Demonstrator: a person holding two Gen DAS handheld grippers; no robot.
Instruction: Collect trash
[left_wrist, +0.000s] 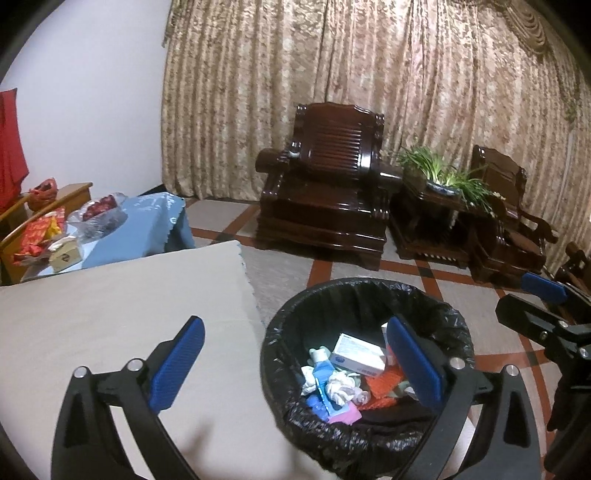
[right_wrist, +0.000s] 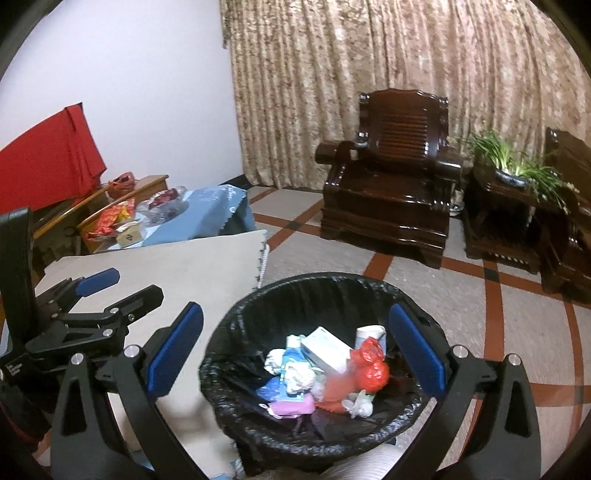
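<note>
We see the bin (right_wrist: 317, 369) standing on the floor (right_wrist: 480, 314), just beside the bench (left_wrist: 110, 314) with its beige cloth. The bin is round and lined with a black bag (left_wrist: 369, 295) that folds over the rim and looks crinkled and shiny. Inside lies the trash (left_wrist: 343, 380): a white box (left_wrist: 356, 356) with blue print, a blue wrapper (left_wrist: 321, 369), crumpled white paper (left_wrist: 341, 387), a pink piece (right_wrist: 291, 406), and a red bag (right_wrist: 369, 365). One reddish piece is blurred in the right view and we cannot tell what it is.

The left tongs (left_wrist: 295, 369) are wide open with nothing between the blue pads; they are over the near edge of the bin and the bench. The right tongs (right_wrist: 295, 354) are also wide open and empty, above the bin.
</note>
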